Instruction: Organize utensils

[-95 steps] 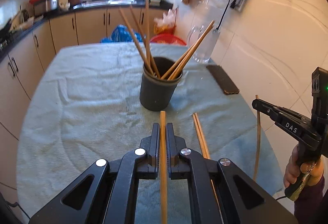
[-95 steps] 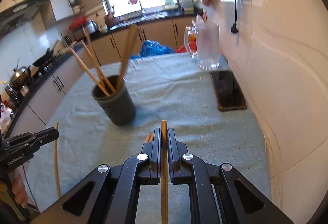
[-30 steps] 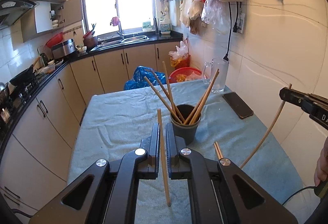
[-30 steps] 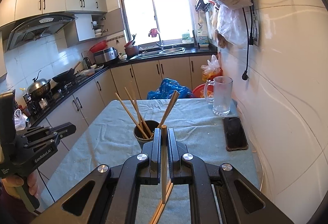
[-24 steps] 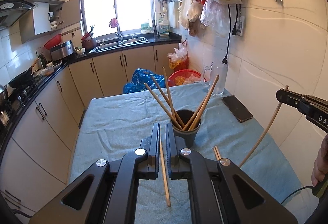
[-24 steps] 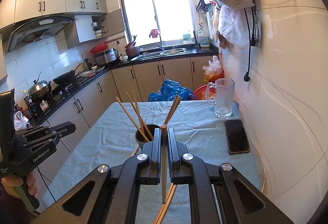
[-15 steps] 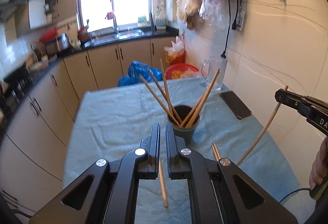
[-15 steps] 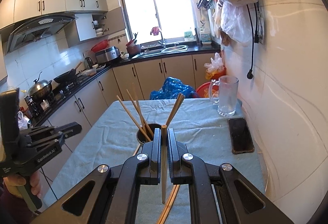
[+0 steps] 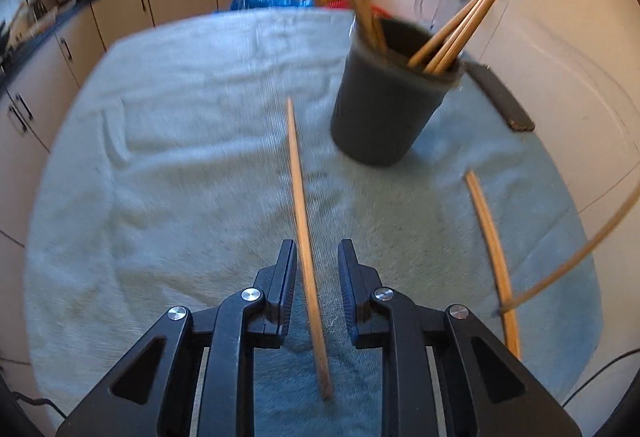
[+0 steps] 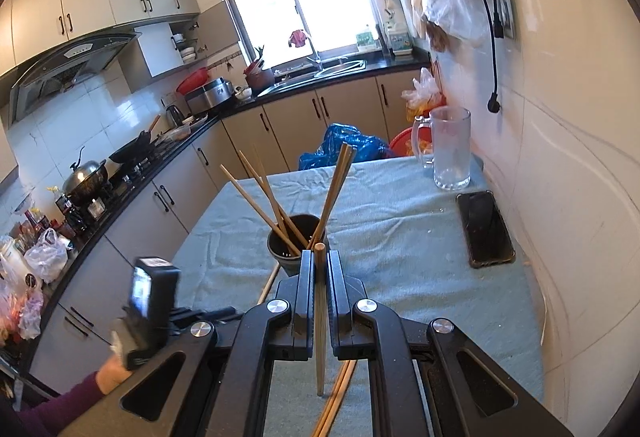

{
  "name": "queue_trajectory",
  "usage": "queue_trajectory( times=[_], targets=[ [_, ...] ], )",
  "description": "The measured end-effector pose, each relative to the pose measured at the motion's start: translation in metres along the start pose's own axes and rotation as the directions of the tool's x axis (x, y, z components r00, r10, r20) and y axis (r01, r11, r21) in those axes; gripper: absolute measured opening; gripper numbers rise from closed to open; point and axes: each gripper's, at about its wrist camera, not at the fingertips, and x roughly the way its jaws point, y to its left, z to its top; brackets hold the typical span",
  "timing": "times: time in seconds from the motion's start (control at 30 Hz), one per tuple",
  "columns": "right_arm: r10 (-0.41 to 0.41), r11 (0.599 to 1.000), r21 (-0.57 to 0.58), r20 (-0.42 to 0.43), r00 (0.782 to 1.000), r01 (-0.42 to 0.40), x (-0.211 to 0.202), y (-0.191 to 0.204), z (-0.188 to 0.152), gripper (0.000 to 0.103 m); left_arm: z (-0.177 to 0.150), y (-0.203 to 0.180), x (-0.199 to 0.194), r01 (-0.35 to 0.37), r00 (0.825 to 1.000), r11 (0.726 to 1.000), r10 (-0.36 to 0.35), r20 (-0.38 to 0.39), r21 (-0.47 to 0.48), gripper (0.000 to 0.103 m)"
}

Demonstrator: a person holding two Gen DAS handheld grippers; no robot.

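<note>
A dark cup (image 9: 384, 105) holding several wooden chopsticks stands on the towel-covered table (image 9: 180, 165); it also shows in the right wrist view (image 10: 294, 243). My left gripper (image 9: 317, 255) is open, low over the table, with a loose chopstick (image 9: 302, 233) lying on the towel between its fingers. A pair of chopsticks (image 9: 490, 237) lies to the right. My right gripper (image 10: 319, 257) is shut on a chopstick (image 10: 319, 317), held high above the table. That held chopstick shows at the right edge of the left wrist view (image 9: 580, 249).
A black phone (image 10: 485, 227) lies by the right wall, and a glass mug (image 10: 450, 147) stands behind it. Kitchen cabinets and a counter run along the left and back. The tiled wall borders the table's right side.
My left gripper has let go of its chopstick, which now lies on the towel, and has opened and dropped low toward the table. My right gripper still holds its chopstick up high.
</note>
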Motion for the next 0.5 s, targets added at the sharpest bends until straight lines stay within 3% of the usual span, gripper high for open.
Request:
queue_trajectory(
  times=[0.07,0.1,0.13,0.33,0.5],
  targets=[
    [0.0,1.0,0.007,-0.006,1.0,0.0,0.002,-0.002,0.0,0.006,-0.002,0.002,0.008,-0.002,1.0,1.0,0.002,-0.026,-0.007,0.015],
    [0.003,1.0,0.013,-0.01,1.0,-0.003,0.003,-0.004,-0.001,0.006,-0.004,0.002,0.012,-0.004,0.999,1.0,0.004,-0.036,-0.015,0.002],
    [0.007,1.0,0.019,-0.013,1.0,-0.006,0.005,-0.005,-0.001,0.006,-0.006,0.003,0.015,-0.014,0.999,1.0,0.013,-0.039,-0.026,0.001],
    [0.008,0.999,0.048,-0.02,1.0,-0.007,0.011,-0.011,-0.003,0.006,-0.03,0.015,0.002,0.045,0.996,0.99,-0.054,-0.068,-0.133,0.0],
    [0.02,0.998,0.058,-0.028,0.999,-0.018,0.015,-0.015,-0.001,0.006,-0.062,0.022,-0.016,0.082,0.988,0.985,-0.099,-0.115,-0.15,0.0]
  ],
)
